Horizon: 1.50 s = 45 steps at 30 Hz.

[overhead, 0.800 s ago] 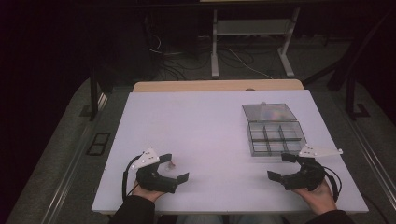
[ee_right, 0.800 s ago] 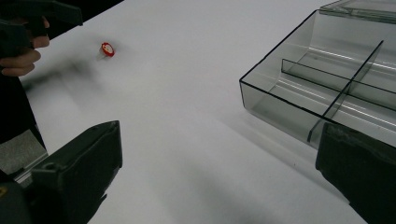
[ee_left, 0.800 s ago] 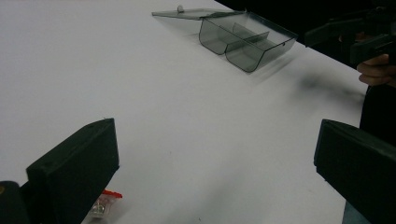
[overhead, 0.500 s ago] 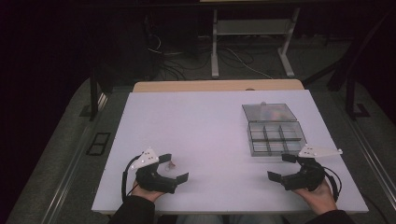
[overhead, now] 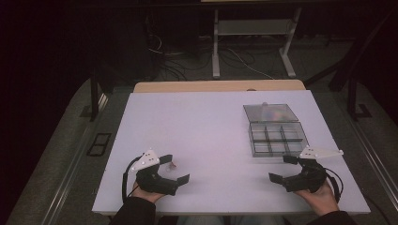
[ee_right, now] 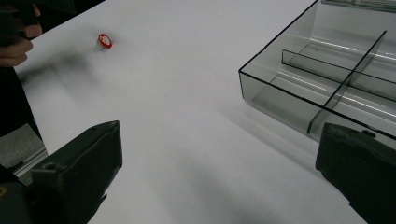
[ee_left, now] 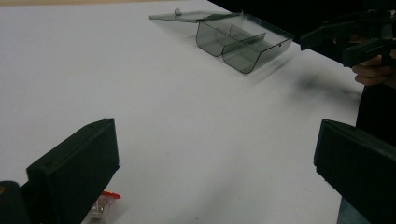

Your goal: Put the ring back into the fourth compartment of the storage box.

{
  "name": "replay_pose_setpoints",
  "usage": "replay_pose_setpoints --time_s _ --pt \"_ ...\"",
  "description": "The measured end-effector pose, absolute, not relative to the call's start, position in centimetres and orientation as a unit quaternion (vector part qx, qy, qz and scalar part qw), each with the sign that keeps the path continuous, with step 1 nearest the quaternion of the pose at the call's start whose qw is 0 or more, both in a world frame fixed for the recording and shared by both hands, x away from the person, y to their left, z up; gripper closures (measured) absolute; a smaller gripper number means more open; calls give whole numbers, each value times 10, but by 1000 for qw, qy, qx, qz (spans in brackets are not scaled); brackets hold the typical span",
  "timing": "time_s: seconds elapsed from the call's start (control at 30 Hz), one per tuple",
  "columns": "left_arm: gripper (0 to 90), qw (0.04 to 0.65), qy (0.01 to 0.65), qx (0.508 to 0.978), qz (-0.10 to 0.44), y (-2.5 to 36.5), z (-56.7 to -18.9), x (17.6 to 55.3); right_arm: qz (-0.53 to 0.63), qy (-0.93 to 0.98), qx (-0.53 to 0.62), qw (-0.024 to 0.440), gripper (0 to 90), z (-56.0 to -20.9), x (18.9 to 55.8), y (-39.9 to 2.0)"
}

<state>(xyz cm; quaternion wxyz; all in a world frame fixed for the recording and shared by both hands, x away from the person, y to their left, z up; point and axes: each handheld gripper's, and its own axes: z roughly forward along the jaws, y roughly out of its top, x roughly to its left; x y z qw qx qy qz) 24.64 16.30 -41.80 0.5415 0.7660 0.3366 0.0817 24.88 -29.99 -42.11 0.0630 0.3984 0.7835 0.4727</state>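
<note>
White table point(overhead: 206, 131), both grippers low at the near edge, well apart from each other.

Left gripper point(overhead: 173, 171): held in the person's left hand point(overhead: 141, 190) at the near-left of the table, jaws spread wide, nothing between them. Grey three-cornered plate on top, cable looping off the back. In the left gripper view both black jaws sit far apart over bare tabletop.

Small red-and-clear item point(overhead: 173, 164): lying on the table just beside the left gripper's far jaw, apart from it as far as the high view shows. In the left gripper view it peeks out next to the left-hand jaw point(ee_left: 105, 205); in the right gripper view it shows as a small round red-rimmed piece far across the table point(ee_right: 104, 40). Too small to identify.

Right gripper point(overhead: 285, 168): in the right hand point(overhead: 321, 197) at the near-right, jaws also spread wide and empty.

Clear smoky-grey compartment box point(overhead: 277, 139): on the right half of the table, just beyond the right gripper, not touching it. Lid point(overhead: 271, 112) hinged open and lying flat on the far side. Dividers split it into a grid of compartments; the ones visible in the right gripper view point(ee_right: 327, 74) look empty.
</note>
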Motion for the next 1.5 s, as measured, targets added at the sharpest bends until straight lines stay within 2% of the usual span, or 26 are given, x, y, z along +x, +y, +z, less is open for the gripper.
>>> replay_pose_setpoints --time_s 0.63,1.13,1.5 --pt "0 514 338 784 80 163 -404 254 468 786 399 66 0 -422 247 -301" --pt "0 481 355 798 80 178 -398 269 468 785 402 64 0 -421 247 -301" --pt "0 468 364 803 62 184 -399 281 466 786 401 67 0 -422 246 -301"
